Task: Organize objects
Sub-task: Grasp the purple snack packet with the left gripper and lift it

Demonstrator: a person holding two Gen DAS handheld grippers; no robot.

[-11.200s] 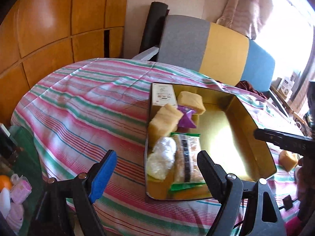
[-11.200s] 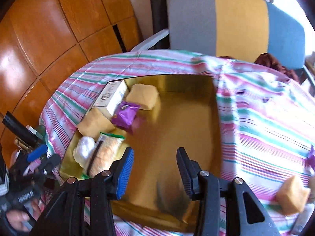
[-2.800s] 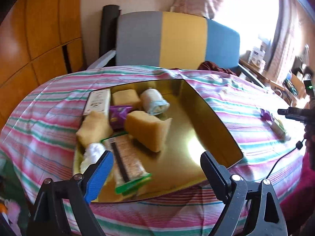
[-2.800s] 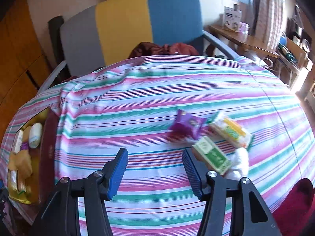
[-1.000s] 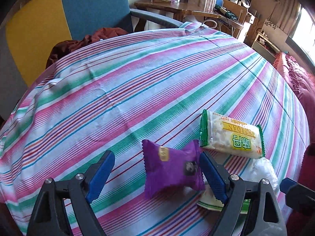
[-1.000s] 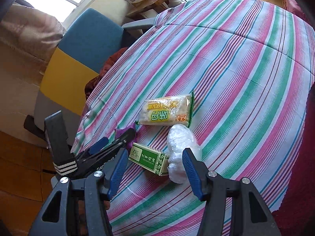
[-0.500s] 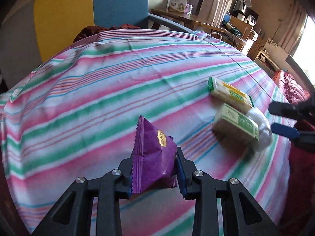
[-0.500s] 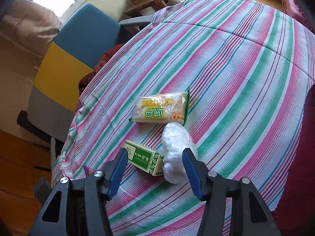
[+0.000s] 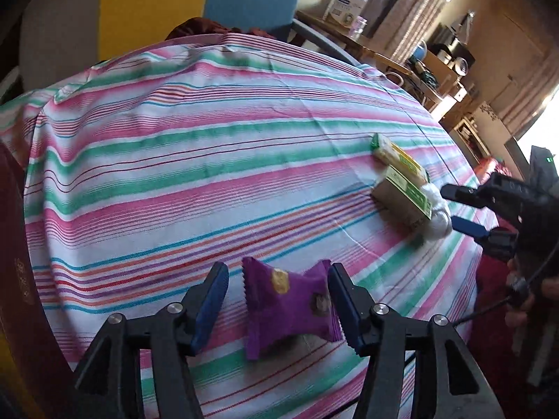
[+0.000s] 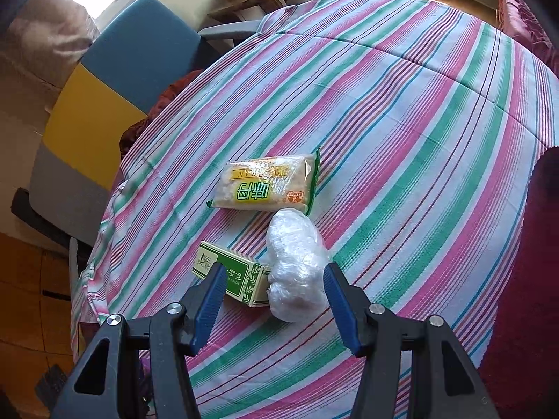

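1. Both tongs are partly open: the left gripper (image 9: 277,300) has its jaws opening around the purple packet (image 9: 290,305), right pad touching its edge, left pad clear; the right gripper (image 10: 270,300) holds nothing, hovering over the white wrapped bundle (image 10: 295,267) and green box (image 10: 232,274).
2. I judge I'm releasing the packet onto the striped tablecloth (image 9: 209,160), beside the dark red box edge (image 9: 14,244).
3. Next I'd regrip squarely, or clear away.
4. Its long axis runs across the jaws, serrated ends toward each pad, lying flat.
5. Behind the bundle lies the yellow snack pack (image 10: 267,185).
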